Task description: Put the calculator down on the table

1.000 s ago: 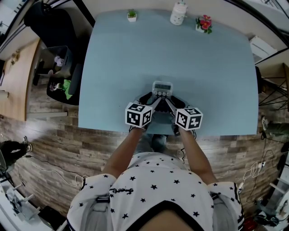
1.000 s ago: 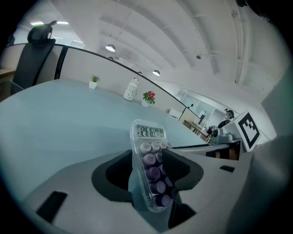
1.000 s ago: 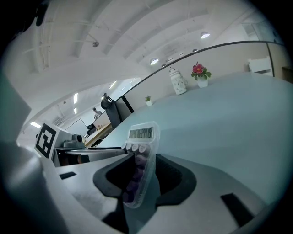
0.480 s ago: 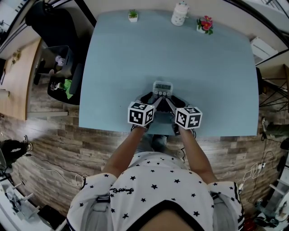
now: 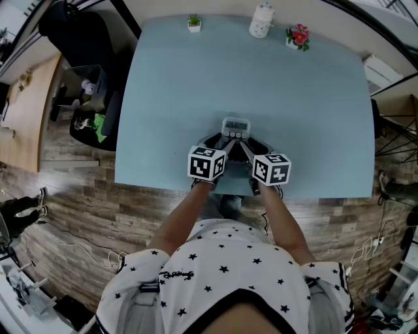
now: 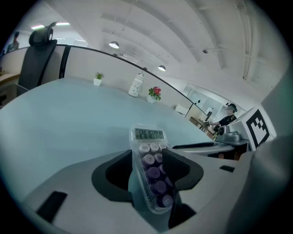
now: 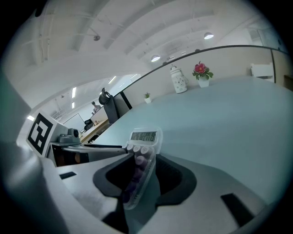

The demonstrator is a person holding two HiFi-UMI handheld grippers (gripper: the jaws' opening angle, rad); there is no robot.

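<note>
Calculator (image 5: 235, 127), a clear plastic case with round purple keys and a grey display at its top end, is pinched by both claws. The left gripper (image 6: 152, 176) has its dark jaws closed on the keyed lower part, and the right gripper (image 7: 139, 176) clamps the same part. It sits mid-frame in the head view, over the near part of the smooth pale-blue table (image 5: 313, 111). I cannot tell whether it touches the top. A small plant (image 5: 193, 22), a white jar (image 5: 262, 19) and red flowers (image 5: 297, 35) line the frame's upper edge.
</note>
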